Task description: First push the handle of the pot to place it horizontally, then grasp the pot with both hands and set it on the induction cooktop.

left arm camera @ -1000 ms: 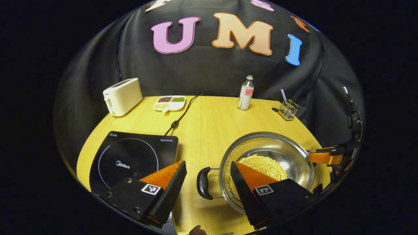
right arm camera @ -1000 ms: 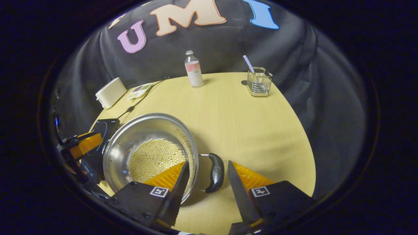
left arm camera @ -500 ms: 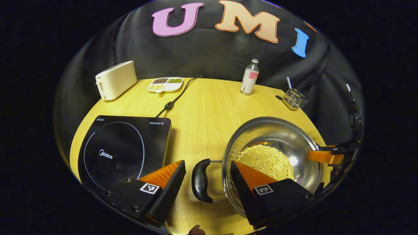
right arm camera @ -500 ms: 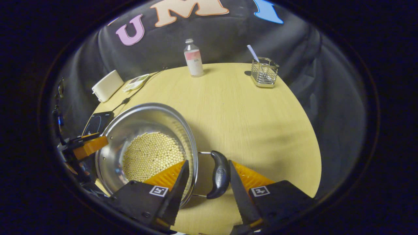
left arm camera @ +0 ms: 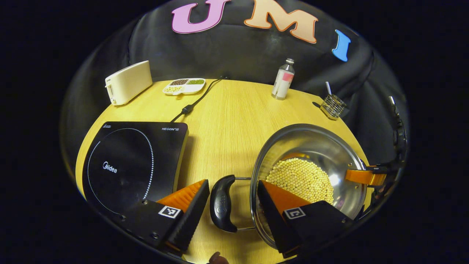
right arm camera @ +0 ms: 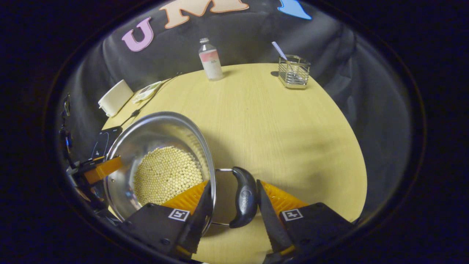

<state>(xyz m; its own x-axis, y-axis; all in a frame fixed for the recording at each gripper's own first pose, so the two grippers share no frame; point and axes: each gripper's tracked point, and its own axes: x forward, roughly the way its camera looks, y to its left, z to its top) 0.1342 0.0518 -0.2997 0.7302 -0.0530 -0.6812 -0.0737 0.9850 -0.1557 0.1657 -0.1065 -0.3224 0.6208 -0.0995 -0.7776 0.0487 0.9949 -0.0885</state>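
Pot (left arm camera: 311, 172) w/ beans sits lower right on the desk (left arm camera: 234, 121), both handles lying flat. My left gripper (left arm camera: 229, 205) and right gripper (right arm camera: 232, 205) each straddle a handle, jaws spread, not clamped. Lift onto cooktop (left arm camera: 132, 161), lower left, still to do.

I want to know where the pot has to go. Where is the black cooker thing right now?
In the left gripper view, the induction cooktop lies flat on the table's left side, left of the pot, with the toaster behind it.
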